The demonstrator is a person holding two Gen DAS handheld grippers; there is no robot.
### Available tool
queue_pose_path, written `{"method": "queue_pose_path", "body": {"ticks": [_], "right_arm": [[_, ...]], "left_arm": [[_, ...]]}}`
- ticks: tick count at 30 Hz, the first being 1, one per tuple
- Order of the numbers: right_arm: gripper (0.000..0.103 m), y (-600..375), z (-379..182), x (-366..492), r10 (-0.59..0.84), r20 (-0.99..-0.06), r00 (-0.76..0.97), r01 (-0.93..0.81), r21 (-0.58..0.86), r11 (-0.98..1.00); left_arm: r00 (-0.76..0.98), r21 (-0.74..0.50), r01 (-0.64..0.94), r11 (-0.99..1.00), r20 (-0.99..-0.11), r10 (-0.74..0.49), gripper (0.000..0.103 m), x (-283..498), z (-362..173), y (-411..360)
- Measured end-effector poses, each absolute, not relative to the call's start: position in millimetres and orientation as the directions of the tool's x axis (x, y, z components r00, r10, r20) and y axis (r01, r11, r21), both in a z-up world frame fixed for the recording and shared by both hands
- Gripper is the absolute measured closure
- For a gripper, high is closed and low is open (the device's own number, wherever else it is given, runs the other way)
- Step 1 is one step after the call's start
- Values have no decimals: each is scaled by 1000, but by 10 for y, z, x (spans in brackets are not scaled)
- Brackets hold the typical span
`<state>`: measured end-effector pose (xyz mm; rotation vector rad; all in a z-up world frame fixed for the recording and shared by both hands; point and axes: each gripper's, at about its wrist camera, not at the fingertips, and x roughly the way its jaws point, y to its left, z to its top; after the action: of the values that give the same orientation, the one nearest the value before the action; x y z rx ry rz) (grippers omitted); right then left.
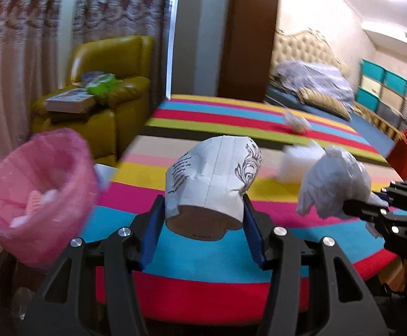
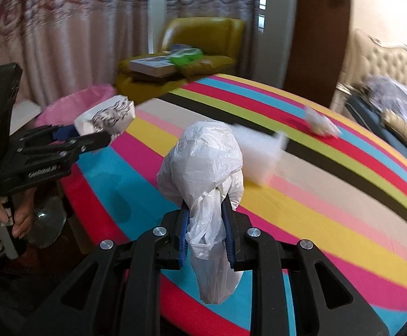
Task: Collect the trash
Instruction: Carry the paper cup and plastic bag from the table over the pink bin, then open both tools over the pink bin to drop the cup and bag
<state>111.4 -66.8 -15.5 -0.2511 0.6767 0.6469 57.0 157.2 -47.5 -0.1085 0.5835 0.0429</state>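
My left gripper [image 1: 203,204] is shut on a white paper cup [image 1: 214,179] with black print, held above the striped table [image 1: 203,260]. It also shows in the right wrist view [image 2: 108,116] at the left, near the pink-lined bin [image 2: 72,103]. My right gripper [image 2: 204,210] is shut on a crumpled white plastic bag [image 2: 203,165]; the bag shows in the left wrist view [image 1: 334,179] at the right. The bin [image 1: 35,193] stands left of the table and holds some white scraps. Blurred white trash pieces [image 1: 295,120] [image 1: 295,162] lie on the table further back.
A yellow armchair [image 1: 105,84] with books and a green item stands behind the bin by the curtains. A bed [image 1: 315,84] and teal storage boxes [image 1: 382,89] are at the right. A clear bottle [image 2: 49,221] sits below the table edge at the left.
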Motion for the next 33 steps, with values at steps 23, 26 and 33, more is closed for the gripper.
{"method": "queue_pose_path", "body": {"ticks": [23,26,33], "right_arm": [[80,1607,283,1320,641,-641,422,-858,-56,510],[80,1896,324,1349,647,-639,417,-867,-67,493],[49,2492,464,1487,696,-585,416,-879,-63,472]], "left_arm": [[729,-101,-456,885,-612,306,30,641,-301,3954],[714,-102,-528,843,-590,376,26,565,-278,4176],[715,-214,-658,722,-477,511,6,-109,-119,4281]]}}
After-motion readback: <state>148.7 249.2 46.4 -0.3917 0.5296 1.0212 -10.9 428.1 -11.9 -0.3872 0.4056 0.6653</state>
